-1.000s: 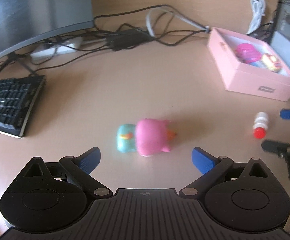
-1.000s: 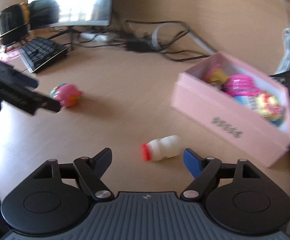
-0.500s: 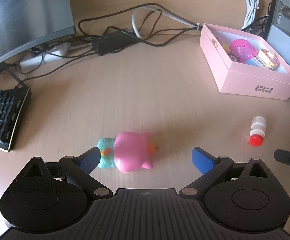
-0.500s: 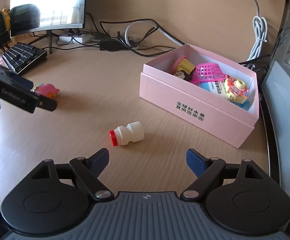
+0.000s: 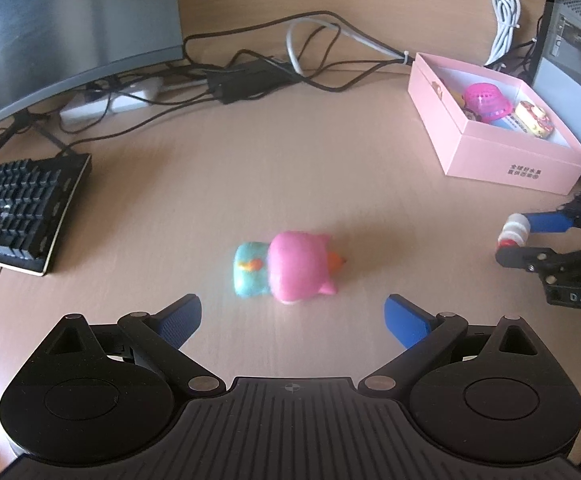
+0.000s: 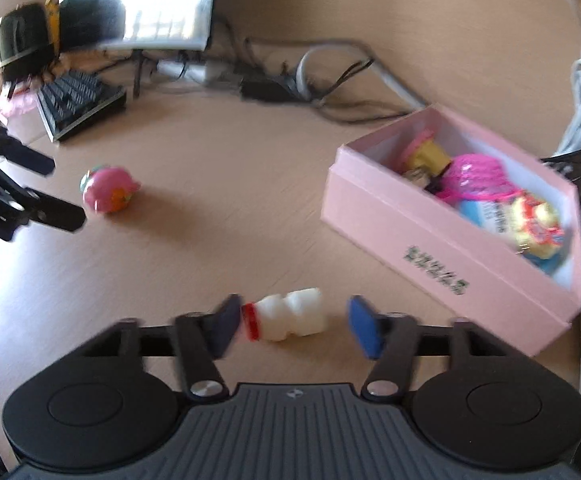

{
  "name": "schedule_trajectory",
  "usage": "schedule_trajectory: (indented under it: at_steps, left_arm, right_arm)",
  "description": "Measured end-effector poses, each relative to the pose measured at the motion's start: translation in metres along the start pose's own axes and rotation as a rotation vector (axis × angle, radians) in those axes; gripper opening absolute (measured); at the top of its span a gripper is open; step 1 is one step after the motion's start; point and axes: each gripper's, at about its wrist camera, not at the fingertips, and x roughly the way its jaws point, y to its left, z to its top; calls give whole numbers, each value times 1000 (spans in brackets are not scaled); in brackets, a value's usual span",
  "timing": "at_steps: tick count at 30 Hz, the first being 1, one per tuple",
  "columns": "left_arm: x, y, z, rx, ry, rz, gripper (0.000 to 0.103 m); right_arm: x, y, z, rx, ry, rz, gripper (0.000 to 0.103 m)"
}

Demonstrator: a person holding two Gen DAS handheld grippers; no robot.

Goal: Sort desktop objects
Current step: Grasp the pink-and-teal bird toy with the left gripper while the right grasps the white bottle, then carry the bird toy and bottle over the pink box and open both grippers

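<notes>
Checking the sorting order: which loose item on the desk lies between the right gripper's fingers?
The small white bottle with a red cap, lying on its side; the pink-and-teal plush toy sits far left.

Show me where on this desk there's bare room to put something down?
The widest bare stretch of desk lies between the keyboard, the pink box and the pink toy. It is crowded at the back, with tangled cables beside the monitor, and inside the box.
</notes>
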Motion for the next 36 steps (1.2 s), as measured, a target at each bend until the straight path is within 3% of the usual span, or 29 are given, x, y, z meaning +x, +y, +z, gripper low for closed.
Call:
schedule_trajectory:
  at_steps: [5,11,12,14,19,21,25,30,33,35,36]
  left_arm:
    - [9,-1,7,19,-11,20,101]
    - [40,-14,25,46,36,75,98]
    - [42,-14,27,46,37,68,95]
    - [44,-15,29,55,40,47,78]
    - [24,-29,29,151,-5,-45,70]
    - [6,-40,39,182,-29,-137,69]
    - [-39,-73,90,260,-193,-313,69]
    - [-61,-118,173,322,-347,-435,70]
    - [-49,-154,218,350,-382,-386,76]
    - [-32,-179,240,342,-346,-323,87]
    - [-26,-186,246,337,-336,-310,88]
  right_arm:
    - [-6,9,4,16,-7,16,43]
    - [-30,12,7,22,-19,-9,43]
    - [-35,11,7,32,-20,-16,43]
    - [-44,6,5,56,-18,-30,43]
    - [-72,-4,-2,142,-11,-62,43]
    - [-87,-7,-3,168,-18,-78,43]
    - [-136,-7,1,168,-83,-125,43]
    - [-179,-12,16,170,-182,-194,43]
    - [-188,-20,24,180,-227,-218,43]
    - [-185,-25,28,185,-236,-244,43]
    - [-184,-28,28,191,-238,-254,43]
